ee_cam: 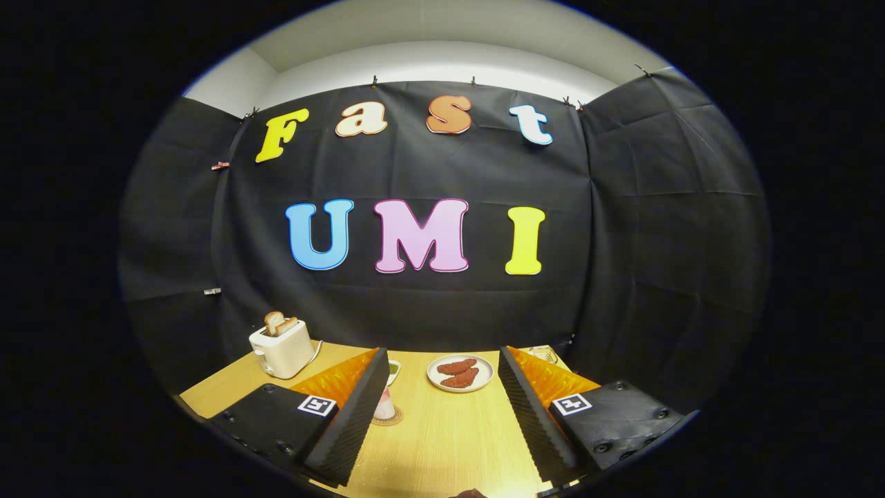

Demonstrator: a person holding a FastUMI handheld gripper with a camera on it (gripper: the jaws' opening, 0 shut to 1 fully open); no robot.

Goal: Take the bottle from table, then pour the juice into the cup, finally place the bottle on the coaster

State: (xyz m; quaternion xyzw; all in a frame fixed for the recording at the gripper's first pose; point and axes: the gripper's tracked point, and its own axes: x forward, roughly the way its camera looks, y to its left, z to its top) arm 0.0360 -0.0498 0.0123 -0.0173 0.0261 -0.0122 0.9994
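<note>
My gripper [442, 356] is open, its fingers spread wide with bare wooden table [442, 436] between them. Just inside the left finger [359, 408], a pinkish-white bottle base [384, 407] stands upright on a round brown coaster [388, 419]. That finger hides most of the bottle. A small white-rimmed green thing [394, 369] peeks out by the left fingertip; I cannot tell whether it is the cup or the bottle's top. Neither finger touches anything.
A white plate [477, 382] with two red-brown pieces lies just ahead between the fingertips. A cream toaster [282, 349] holding toast stands at the table's far left. A wire-like object [543, 354] shows behind the right finger. The black booth wall closes the table's far side.
</note>
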